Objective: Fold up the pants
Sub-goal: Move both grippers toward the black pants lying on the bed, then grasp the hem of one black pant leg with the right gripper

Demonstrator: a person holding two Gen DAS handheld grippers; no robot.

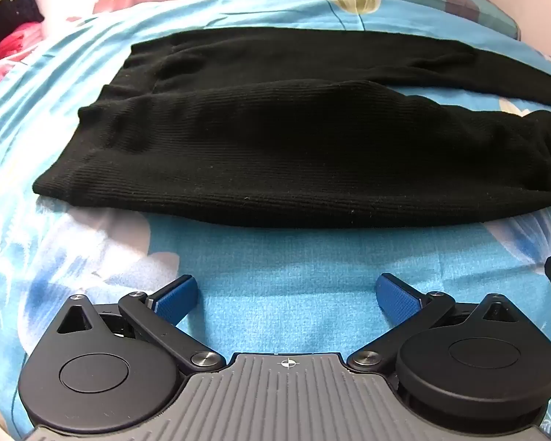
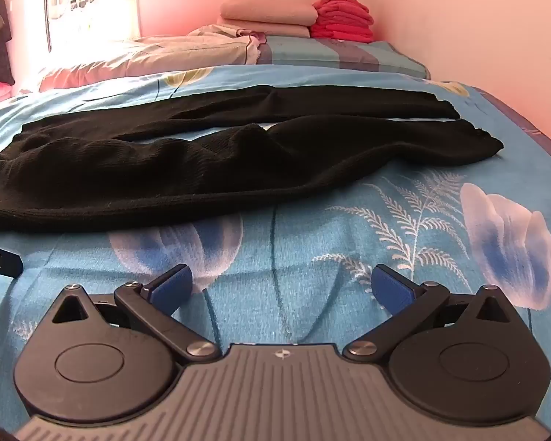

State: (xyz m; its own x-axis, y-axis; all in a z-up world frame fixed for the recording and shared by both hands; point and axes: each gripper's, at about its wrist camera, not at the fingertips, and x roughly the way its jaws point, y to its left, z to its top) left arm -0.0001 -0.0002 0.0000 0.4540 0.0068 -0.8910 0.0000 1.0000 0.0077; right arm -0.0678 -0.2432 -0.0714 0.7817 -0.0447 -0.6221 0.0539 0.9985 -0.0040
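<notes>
A pair of black ribbed pants (image 1: 275,139) lies spread flat on a bed covered by a blue floral sheet (image 1: 283,275), its waistband toward the left of the left wrist view and its two legs running off to the right. In the right wrist view the legs part slightly, a thin strip of sheet showing between them, and both cuffs end near the right side of the bed, the nearer cuff (image 2: 474,147) a little crumpled. The left gripper (image 1: 286,294) hangs over bare sheet just in front of the near edge of the pants, its jaws spread wide with nothing between the blue pads (image 1: 176,299). The right gripper (image 2: 281,288) is likewise released, jaws fully apart over a printed tulip and fern pattern, well short of the cloth. Neither touches the pants. A dark piece of hardware at the right edge of the left wrist view is probably part of the other gripper, though too little shows to be sure. Farther up the bed lie a rumpled pale quilt (image 2: 158,57), a striped pillow (image 2: 334,55), a folded beige stack (image 2: 268,16) and a folded red stack (image 2: 341,18) against the pink wall (image 2: 459,18).
</notes>
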